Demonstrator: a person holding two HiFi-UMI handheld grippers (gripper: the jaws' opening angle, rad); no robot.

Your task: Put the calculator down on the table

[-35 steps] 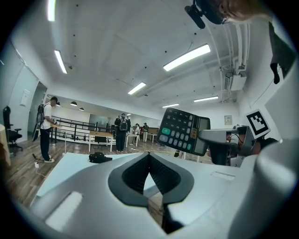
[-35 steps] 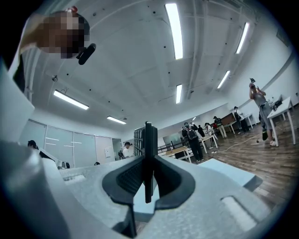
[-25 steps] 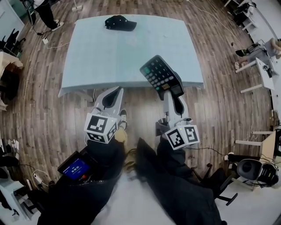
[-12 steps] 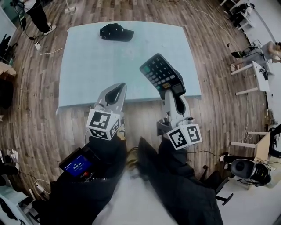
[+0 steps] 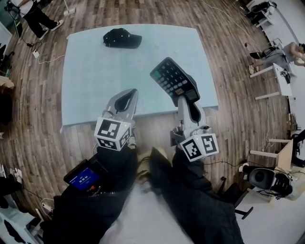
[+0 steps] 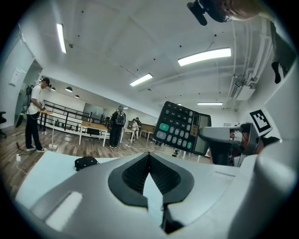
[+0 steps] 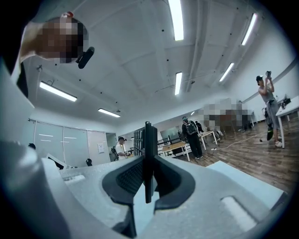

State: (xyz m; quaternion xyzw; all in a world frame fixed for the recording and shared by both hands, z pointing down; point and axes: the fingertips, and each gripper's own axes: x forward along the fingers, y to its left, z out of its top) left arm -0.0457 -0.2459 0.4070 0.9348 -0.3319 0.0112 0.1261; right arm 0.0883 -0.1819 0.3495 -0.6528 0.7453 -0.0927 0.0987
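Calculator (image 5: 172,79) is clamped in the right gripper (image 5: 183,98), over the table's (image 5: 95,71) near edge. Left gripper (image 5: 127,95) is closed and empty.

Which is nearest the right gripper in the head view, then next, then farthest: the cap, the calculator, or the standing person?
1. Calculator, held in the right gripper.
2. Cap, on the table's far side.
3. Person, standing beyond the far left corner.

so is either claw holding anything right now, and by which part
The right claw grips the calculator edge-on at its display end, with the keypad end sticking out free. The left claw is closed and holds nothing.
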